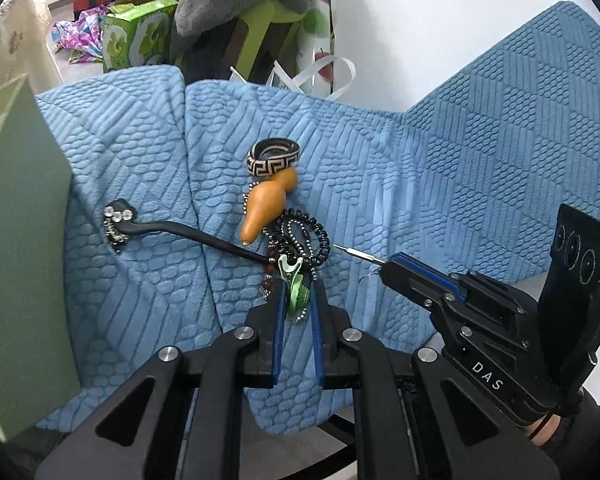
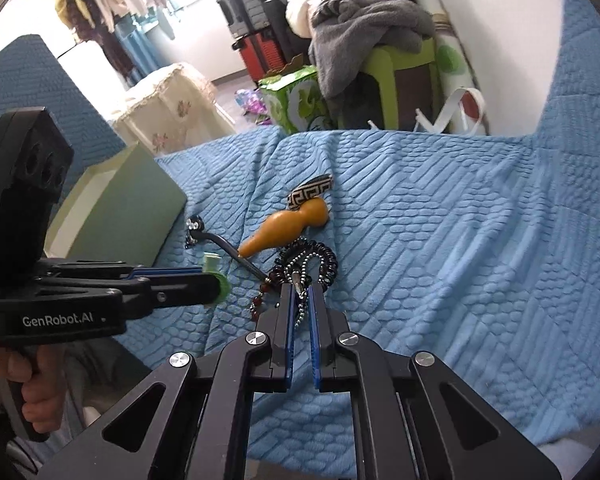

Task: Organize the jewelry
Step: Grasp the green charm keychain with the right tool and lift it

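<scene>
We note a pile of jewelry on a quilted blue sofa cover (image 1: 440,168), its plush surface embossed with ovals and slanted ribs. The left gripper (image 1: 296,280) has its blue-lined fingers drawn close on a pale green clip-shaped ornament (image 1: 294,284), glossy at the forked tip and fuzzy green lower down; in the right wrist view the same green piece (image 2: 214,270) pokes out past the left fingertips. The right gripper (image 2: 300,290) is nearly closed on a thin metal pin (image 1: 360,255), which juts from between its fingers in the left wrist view; in its own view a small metallic tip (image 2: 299,280) and a strand of tiny silver ball chain sit between the blue pads. Just ahead of both grippers lies a coiled black beaded bracelet (image 1: 306,236), shiny and spring-like, tangled with a silver ball chain (image 1: 296,228) and a short run of dark red beads (image 1: 269,280). Beside it rests a smooth orange gourd-shaped pendant (image 1: 266,210), matte and tapering to a point, its rounded end touching a woven band (image 1: 273,157) with a black and cream Greek-key pattern. A slim black curved hairband (image 1: 188,234) runs from the bead pile toward the left, ending at a cluster of rhinestones (image 1: 116,224). A sage green box (image 2: 128,208) with a cream interior stands near that end.
</scene>
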`<state>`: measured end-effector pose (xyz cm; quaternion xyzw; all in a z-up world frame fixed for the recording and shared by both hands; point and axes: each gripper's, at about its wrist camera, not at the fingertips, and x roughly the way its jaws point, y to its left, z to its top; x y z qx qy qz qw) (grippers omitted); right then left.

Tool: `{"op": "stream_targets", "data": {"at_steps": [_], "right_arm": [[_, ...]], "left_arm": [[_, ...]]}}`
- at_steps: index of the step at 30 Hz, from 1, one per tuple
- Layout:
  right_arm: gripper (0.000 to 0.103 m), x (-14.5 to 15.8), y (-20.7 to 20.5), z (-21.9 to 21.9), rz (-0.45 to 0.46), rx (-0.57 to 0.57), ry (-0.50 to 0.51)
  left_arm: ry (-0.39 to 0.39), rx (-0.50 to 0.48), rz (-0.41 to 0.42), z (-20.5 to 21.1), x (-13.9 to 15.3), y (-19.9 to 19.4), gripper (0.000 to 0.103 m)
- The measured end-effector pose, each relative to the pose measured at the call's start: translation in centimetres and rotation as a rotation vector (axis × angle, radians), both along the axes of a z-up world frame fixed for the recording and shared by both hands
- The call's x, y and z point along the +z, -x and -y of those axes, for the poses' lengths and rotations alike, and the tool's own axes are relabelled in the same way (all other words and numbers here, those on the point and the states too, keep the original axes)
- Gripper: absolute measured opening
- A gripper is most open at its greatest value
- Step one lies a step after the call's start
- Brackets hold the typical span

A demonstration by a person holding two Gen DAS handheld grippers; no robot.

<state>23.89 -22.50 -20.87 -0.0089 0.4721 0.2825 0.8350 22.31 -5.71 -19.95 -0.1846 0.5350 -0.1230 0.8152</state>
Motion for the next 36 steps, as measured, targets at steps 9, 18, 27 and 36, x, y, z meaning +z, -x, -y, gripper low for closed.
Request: {"op": "stream_targets", "data": {"at_steps": [9, 18, 27, 36], "right_arm": [[0.005, 2.5, 3.4, 0.8, -0.007, -0.08, 0.051], [0.005, 4.9, 6.6, -0.1, -0.006, -0.121, 0.054], [0.005, 9.3, 7.9, -1.6, 0.059, -0.119, 0.029], [0.005, 15.2, 7.4, -4.1, 0.15, -0.091, -0.019]], "left_arm": [[-0.022, 0.018, 0.041, -0.5, 2.4, 3.0, 0.012], [-0.033, 0.028, 0.087, -0.9, 4.7, 6.1, 0.012], [-0.049, 0.032, 0.157, -2.1, 9.2, 6.9, 0.012], [-0.151, 0.107, 0.212, -5.7, 14.0, 7.3, 0.012]]}}
